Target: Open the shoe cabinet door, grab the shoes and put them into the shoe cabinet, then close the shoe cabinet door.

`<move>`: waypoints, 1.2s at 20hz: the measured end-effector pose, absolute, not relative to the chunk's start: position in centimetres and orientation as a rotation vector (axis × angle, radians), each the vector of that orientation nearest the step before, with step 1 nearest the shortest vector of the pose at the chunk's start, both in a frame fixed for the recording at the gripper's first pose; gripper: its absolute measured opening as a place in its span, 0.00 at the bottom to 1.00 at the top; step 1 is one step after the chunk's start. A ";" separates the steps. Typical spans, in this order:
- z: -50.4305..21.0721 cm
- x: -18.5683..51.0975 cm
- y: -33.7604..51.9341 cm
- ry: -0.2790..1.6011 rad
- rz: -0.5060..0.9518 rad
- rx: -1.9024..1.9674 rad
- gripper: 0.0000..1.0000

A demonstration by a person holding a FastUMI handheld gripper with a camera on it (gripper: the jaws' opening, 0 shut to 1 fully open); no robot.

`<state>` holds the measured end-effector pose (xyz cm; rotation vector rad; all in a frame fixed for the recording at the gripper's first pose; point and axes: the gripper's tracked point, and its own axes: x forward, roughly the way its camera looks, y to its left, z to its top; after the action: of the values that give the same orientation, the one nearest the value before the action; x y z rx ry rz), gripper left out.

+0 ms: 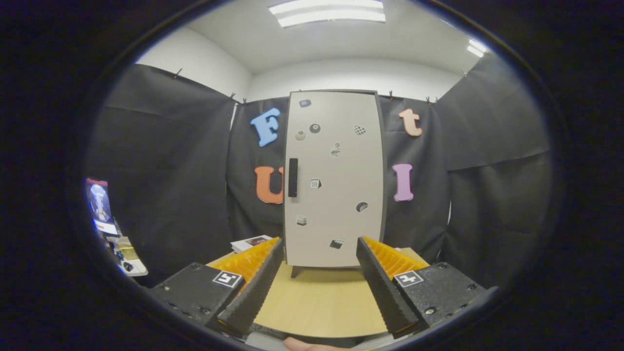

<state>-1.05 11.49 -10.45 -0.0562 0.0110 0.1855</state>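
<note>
Left to right: booklet on wooden table beside cabinet foot. Dark handle on door's left edge. Shoe cabinet door shut, upright beyond fingers. Gripper spread wide, holding nothing, bare tabletop between. Scene fits door awaiting opening or closed again after stowing.

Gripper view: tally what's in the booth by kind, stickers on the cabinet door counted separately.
Shoe cabinet, door shut: 1
Door handle: 1
Stickers on the door: 10
Table: 1
Booklet on the table: 1
Gripper, fingers open, nothing between them: 1
Total: 15
</note>
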 end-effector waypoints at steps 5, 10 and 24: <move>-10.8 -1.1 11.7 0.015 0.191 -0.057 0.98; -11.0 -1.1 11.8 0.019 0.190 -0.055 0.98; -11.8 -1.3 13.1 0.019 0.211 -0.063 0.98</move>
<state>-1.33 13.08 -11.76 -0.0626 0.0187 0.2107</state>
